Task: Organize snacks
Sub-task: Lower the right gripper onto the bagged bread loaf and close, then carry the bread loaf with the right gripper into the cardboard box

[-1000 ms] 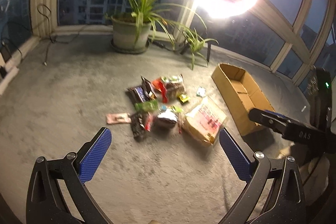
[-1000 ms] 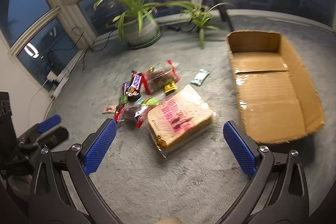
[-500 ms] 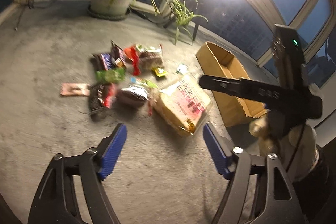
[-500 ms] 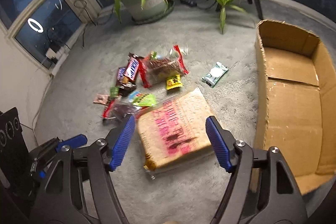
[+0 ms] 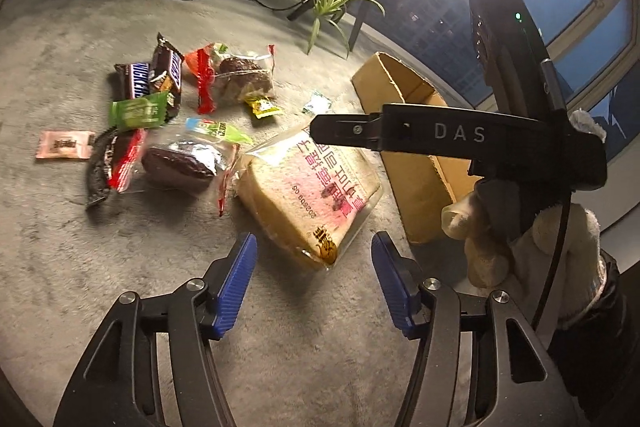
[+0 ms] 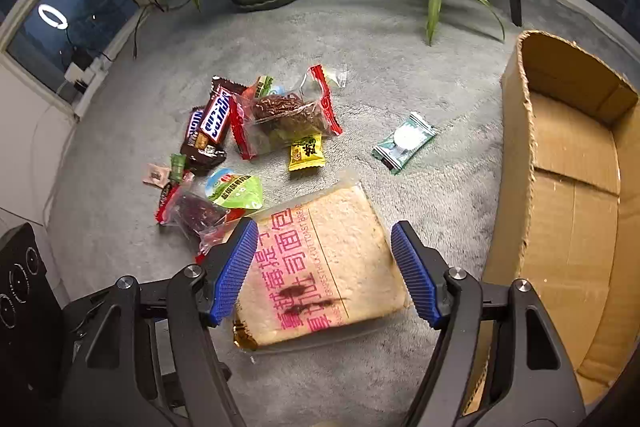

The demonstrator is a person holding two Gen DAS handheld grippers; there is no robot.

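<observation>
My right tool (image 6: 322,269) hangs over the bagged toast (image 6: 320,267) on the grey carpet (image 6: 400,47), one blue pad off each side edge, apart and not pressing it. My left tool (image 5: 314,283) is closing on nothing, the toast's near corner just ahead. The cardboard box (image 6: 572,163) lies just right of the toast.

"DAS" on right claw (image 5: 348,129); "TOAST BREAD" on bread bag (image 6: 340,251).
</observation>
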